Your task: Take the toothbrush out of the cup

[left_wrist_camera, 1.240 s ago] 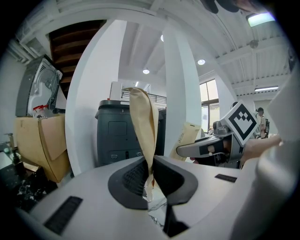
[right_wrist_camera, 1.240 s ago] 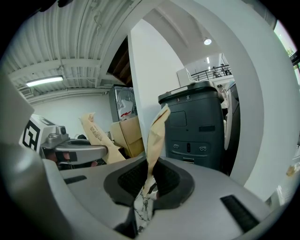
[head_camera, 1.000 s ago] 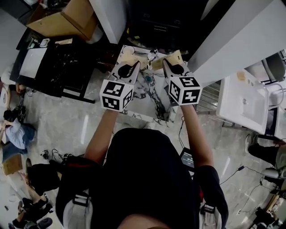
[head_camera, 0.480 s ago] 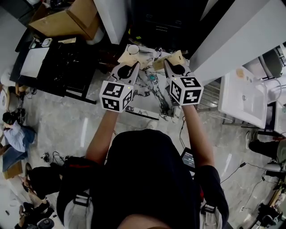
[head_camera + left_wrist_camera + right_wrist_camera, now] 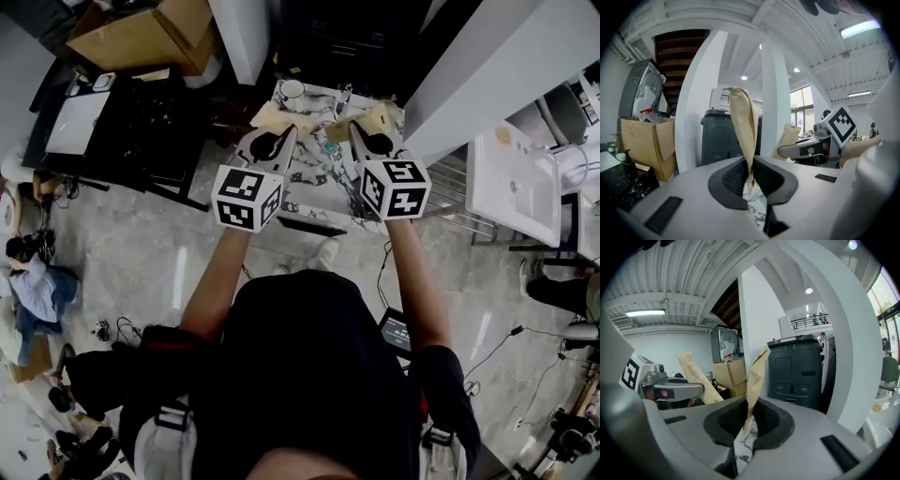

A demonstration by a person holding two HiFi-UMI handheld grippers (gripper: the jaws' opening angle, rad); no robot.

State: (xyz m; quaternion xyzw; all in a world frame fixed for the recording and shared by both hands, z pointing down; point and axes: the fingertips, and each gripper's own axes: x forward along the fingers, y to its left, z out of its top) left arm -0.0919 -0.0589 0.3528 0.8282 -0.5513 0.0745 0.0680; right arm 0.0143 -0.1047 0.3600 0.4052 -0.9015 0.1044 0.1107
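Observation:
A white cup (image 5: 292,89) stands at the far edge of a small marble-topped table (image 5: 319,192). No toothbrush is visible in it from here. My left gripper (image 5: 273,134) is shut on a tan paper sleeve (image 5: 272,117), which stands upright between its pads (image 5: 744,126). My right gripper (image 5: 368,131) is likewise shut on a second tan paper sleeve (image 5: 380,117), seen up close in its own view (image 5: 756,376). Both grippers are held side by side above the table, nearly level, short of the cup.
Cardboard boxes (image 5: 141,33) and a black table (image 5: 141,122) lie to the left. A white pillar (image 5: 487,66) and a white sink (image 5: 511,187) are on the right. A dark grey machine (image 5: 724,136) stands ahead. People sit on the floor at left (image 5: 33,281).
Both grippers have moved together with their paper sleeves still clamped; the table and cup have shifted rightward and slightly up in the head view. The jaws have not changed.

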